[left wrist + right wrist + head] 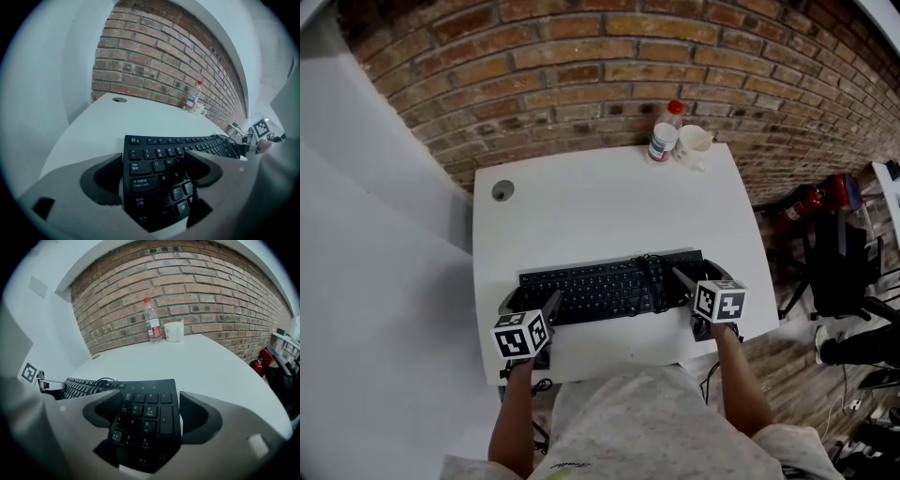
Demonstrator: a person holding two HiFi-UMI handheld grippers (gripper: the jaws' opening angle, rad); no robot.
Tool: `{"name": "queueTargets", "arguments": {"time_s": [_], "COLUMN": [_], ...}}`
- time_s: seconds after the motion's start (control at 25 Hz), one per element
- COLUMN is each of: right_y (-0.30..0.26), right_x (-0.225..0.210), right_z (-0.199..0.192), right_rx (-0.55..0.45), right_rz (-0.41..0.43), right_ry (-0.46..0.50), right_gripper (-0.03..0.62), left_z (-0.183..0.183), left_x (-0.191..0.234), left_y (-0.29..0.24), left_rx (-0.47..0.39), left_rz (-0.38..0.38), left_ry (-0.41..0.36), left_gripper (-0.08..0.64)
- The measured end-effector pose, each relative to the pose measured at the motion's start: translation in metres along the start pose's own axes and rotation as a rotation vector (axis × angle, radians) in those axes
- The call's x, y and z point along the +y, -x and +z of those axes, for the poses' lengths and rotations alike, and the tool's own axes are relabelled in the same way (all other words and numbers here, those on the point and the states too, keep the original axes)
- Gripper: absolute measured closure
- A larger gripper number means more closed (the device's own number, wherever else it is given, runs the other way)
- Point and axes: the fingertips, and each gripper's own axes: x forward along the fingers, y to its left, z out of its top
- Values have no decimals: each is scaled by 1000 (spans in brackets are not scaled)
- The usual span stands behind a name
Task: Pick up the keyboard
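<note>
Keyboard (609,286) flat on tabletop (581,206), near edge; left gripper (153,157) and right gripper (147,397) wide open, each straddling one end, apparently unclamped; far edge: red-capped bottle (664,136), white cup (694,145) touching; contents unreadable.

The person wore a pale, finely speckled shirt (647,422) with short sleeves. The left gripper (532,302) and the right gripper (703,277) were built alike. Each had a light grey body ending in two broad jaws lined with dark, scooped pads (101,180). Each also carried a white marker cube (522,335) printed with black square patterns on its faces.
</note>
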Motion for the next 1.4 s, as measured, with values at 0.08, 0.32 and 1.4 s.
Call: {"name": "queueTargets", "arguments": {"time_s": [0.08,0.32,1.4], "right_y": [-2,-5,20], "right_x": [0,-2,-4], "right_z": [-1,-6,14], "right_rx": [-6,-3,-94], "right_rz": [21,66,94], "right_ry": [-16,-79,-16], "right_gripper": [191,195,209], "left_z": [0,-2,5], "left_x": [0,-1,-18], "left_y": [-1,-2,21], "left_rx": [6,0,-170], "left_rz": [-7,-3,68], "left_ry": [4,5,64], "left_gripper": [144,150,158]}}
